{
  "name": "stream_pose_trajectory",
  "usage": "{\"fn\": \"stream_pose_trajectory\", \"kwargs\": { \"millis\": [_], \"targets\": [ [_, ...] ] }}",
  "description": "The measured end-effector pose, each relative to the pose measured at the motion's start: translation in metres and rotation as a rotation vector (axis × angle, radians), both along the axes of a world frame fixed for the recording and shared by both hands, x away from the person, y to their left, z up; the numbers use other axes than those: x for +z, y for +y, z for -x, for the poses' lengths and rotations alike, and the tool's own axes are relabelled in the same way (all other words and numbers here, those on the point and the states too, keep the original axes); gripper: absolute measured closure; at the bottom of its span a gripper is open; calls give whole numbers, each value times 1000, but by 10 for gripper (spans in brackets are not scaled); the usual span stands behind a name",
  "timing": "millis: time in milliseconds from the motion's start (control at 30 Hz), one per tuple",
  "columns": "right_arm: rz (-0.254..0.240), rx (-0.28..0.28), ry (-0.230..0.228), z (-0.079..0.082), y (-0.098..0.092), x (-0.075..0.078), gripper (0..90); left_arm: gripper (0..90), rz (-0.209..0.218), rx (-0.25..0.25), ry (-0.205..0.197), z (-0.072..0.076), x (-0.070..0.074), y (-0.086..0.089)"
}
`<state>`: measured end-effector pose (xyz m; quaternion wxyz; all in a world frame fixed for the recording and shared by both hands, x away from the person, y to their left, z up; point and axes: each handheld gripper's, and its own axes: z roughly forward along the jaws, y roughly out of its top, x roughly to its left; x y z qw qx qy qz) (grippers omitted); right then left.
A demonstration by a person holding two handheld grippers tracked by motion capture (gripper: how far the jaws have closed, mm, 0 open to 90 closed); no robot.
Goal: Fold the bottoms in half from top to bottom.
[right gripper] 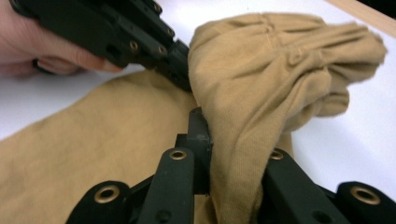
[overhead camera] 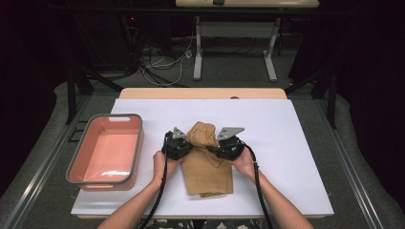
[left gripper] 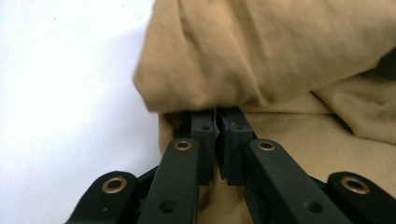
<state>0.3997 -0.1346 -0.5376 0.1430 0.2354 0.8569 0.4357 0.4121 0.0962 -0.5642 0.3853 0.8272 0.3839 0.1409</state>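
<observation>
Two handheld grippers work one tan cotton garment [overhead camera: 207, 162] at centre frame of the high view, lying on the white table cover [overhead camera: 286, 143]. Left gripper [overhead camera: 183, 148] sits at the cloth's left edge, right gripper [overhead camera: 218, 151] at its right edge, both about halfway up the garment, each held by a bare hand entering from the bottom of frame. Upper part of the garment is bunched into a raised fold between the two grippers; lower part lies flat toward the bottom edge of the table. Left gripper view: left gripper [left gripper: 217, 122] has its black jaws pressed almost together at centre frame, tips tucked under the folded edge of the garment [left gripper: 280, 51], pinching cloth. Right gripper view: right gripper [right gripper: 219, 140] has a thick roll of the garment [right gripper: 261, 79] running down between its jaws and is clamped on it, the right-hand pad buried in fabric; the left gripper [right gripper: 180, 70] shows at upper left, biting the same fold. Salmon-pink rectangular plastic bin with grey rim [overhead camera: 76, 155] sits at left of the high view, well apart from the garment.
</observation>
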Motion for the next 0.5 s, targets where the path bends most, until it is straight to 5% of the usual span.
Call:
{"fn": "stream_pose_trajectory", "kwargs": {
  "millis": [233, 500],
  "targets": [
    [18, 2, 12, 3, -6, -4, 788, 727, -22, -13, 2, 5, 5, 4],
    [38, -5, 10, 2, -8, -9, 778, 385, -38, -29, -23, 9, 19, 7]
  ]
}}
